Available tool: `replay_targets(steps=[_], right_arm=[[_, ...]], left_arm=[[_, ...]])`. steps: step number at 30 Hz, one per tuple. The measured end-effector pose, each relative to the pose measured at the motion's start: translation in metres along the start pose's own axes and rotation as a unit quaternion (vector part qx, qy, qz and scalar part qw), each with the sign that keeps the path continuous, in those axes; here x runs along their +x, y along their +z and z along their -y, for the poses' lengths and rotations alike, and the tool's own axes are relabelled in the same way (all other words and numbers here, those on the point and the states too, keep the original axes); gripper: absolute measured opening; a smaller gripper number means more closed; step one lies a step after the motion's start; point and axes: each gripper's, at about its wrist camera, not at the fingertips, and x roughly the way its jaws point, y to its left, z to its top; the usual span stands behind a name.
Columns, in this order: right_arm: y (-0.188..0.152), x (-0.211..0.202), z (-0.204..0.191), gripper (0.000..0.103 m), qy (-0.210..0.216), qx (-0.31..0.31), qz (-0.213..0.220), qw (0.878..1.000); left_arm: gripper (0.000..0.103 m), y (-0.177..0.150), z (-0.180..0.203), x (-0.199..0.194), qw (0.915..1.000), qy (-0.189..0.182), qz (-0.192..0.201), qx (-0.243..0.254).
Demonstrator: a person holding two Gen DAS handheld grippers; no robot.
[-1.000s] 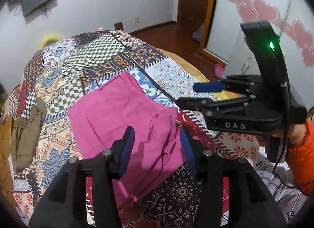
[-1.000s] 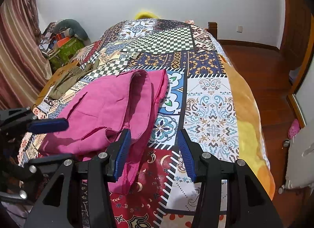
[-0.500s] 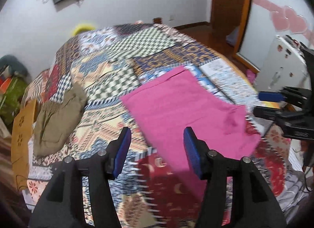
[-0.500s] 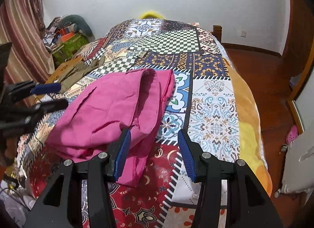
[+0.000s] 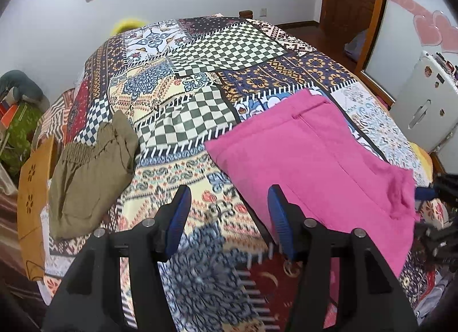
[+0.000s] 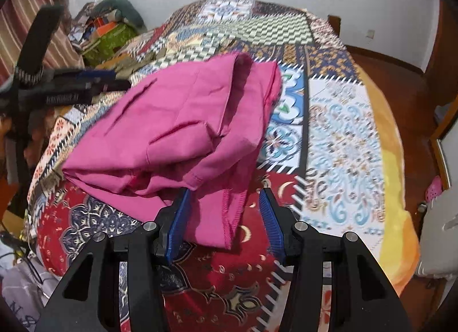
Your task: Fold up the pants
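Note:
Pink pants (image 5: 315,160) lie folded on the patchwork quilt (image 5: 200,103), with a loose hem hanging toward the bed's near edge. My left gripper (image 5: 229,192) hovers open over bare quilt to the left of the pants, nothing between its blue pads. In the right wrist view, my right gripper (image 6: 225,193) stands open just above the near hem of the pink pants (image 6: 177,120). The cloth shows in the gap, but the pads do not press it. The left gripper (image 6: 86,83) appears there at far left, and the right gripper (image 5: 429,192) shows at the left view's right edge.
Olive pants (image 5: 91,172) lie folded near the quilt's left edge beside an orange board (image 5: 31,189). A white fridge (image 5: 423,103) stands right of the bed. The yellow bed edge (image 6: 392,174) drops to a wooden floor. Clutter (image 6: 108,31) is piled at the far left.
My left gripper swung left off the pink pants, which now sit to its right, and its jaws widened a little. The right gripper sank closer to the near hem.

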Motion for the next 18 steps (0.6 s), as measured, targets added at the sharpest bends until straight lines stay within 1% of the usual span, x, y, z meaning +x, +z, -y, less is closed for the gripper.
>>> replay_targets(steps=[3,7,12,18], right_arm=[[0.001,0.008,-0.001,0.046,0.005,0.000,-0.003,1.000],[0.006,0.015,0.007,0.046,0.022,0.011,-0.007,1.000],[0.012,0.024,0.008,0.047,0.028,0.015,-0.011,0.999],[0.021,0.032,0.013,0.049,0.027,0.014,-0.013,0.999]], left_arm=[[0.063,0.012,-0.005,0.012,1.0000,-0.002,-0.003,0.006],[0.064,0.027,-0.010,0.034,0.9999,-0.001,-0.011,0.010],[0.064,0.041,-0.014,0.059,0.9995,-0.017,-0.023,0.010],[0.064,0.052,-0.007,0.086,0.9985,-0.027,-0.028,0.037]])
